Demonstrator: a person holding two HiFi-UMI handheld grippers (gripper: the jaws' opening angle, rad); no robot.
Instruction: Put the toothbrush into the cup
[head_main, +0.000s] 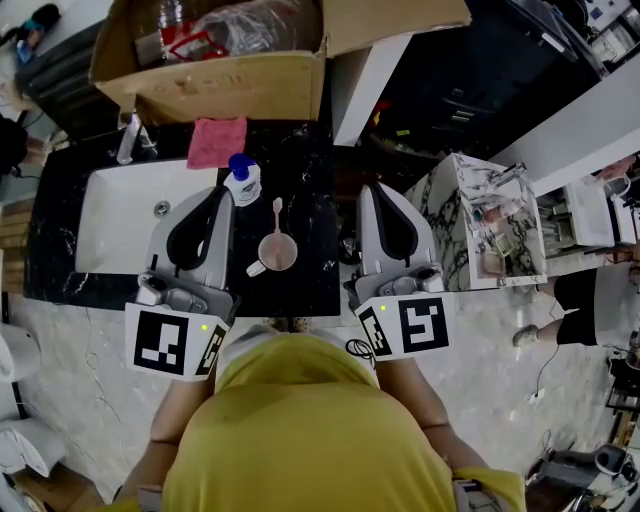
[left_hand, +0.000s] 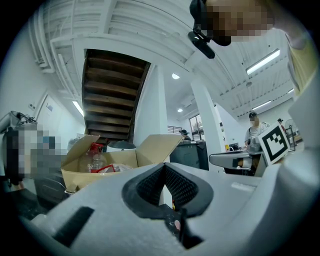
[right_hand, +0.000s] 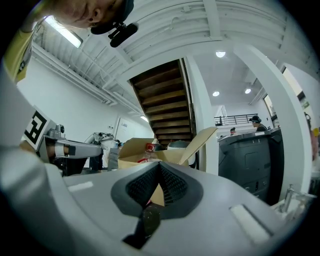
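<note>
Black worktop (head_main: 310, 200), box (head_main: 230, 85) at back, white sink (head_main: 115, 225) on left. Left claw (head_main: 222, 195) and right claw (head_main: 368, 192) both level over front edge, jaws pinched together, nothing in either. Pink cloth (head_main: 216, 142) behind blue-capped bottle (head_main: 243, 182). Pink cup (head_main: 285, 258) sits between claws, touching neither. Toothbrush (head_main: 277, 215) already in it, head poking out toward back.

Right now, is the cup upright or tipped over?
Upright: the cup stands on the black counter, its round mouth facing straight up in the head view.
</note>
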